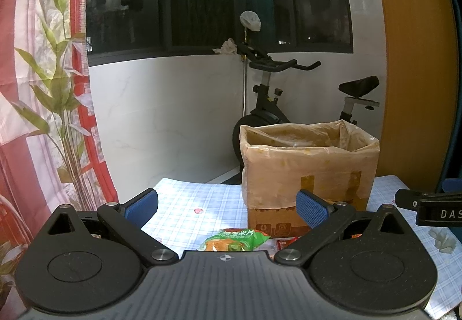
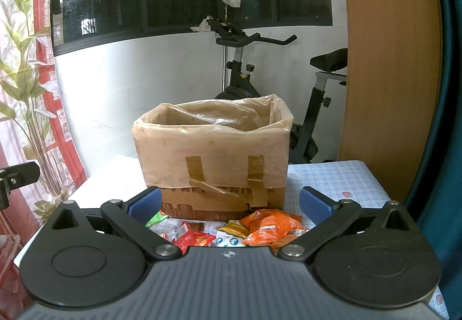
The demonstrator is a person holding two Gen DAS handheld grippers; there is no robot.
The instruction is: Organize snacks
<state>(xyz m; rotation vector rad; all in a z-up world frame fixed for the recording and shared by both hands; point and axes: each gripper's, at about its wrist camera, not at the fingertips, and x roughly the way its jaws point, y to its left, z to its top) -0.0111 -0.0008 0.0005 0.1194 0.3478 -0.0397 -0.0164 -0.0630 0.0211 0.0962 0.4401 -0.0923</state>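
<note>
l gripper (image 1: 228,207) jaws apart | r gripper (image 2: 229,206) jaws apart | snacks (image 2: 268,226) touching box (image 2: 213,141), maybe

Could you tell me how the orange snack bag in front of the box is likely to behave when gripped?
The orange snack bag looks puffy and crinkled, so probably light and yielding. Its glossy film may slip between the pads.

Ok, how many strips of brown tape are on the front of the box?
2. One tape strip sits left of centre on the cardboard box, and a second tape strip sits right of centre. Other faces are hidden, so more may exist.
</note>
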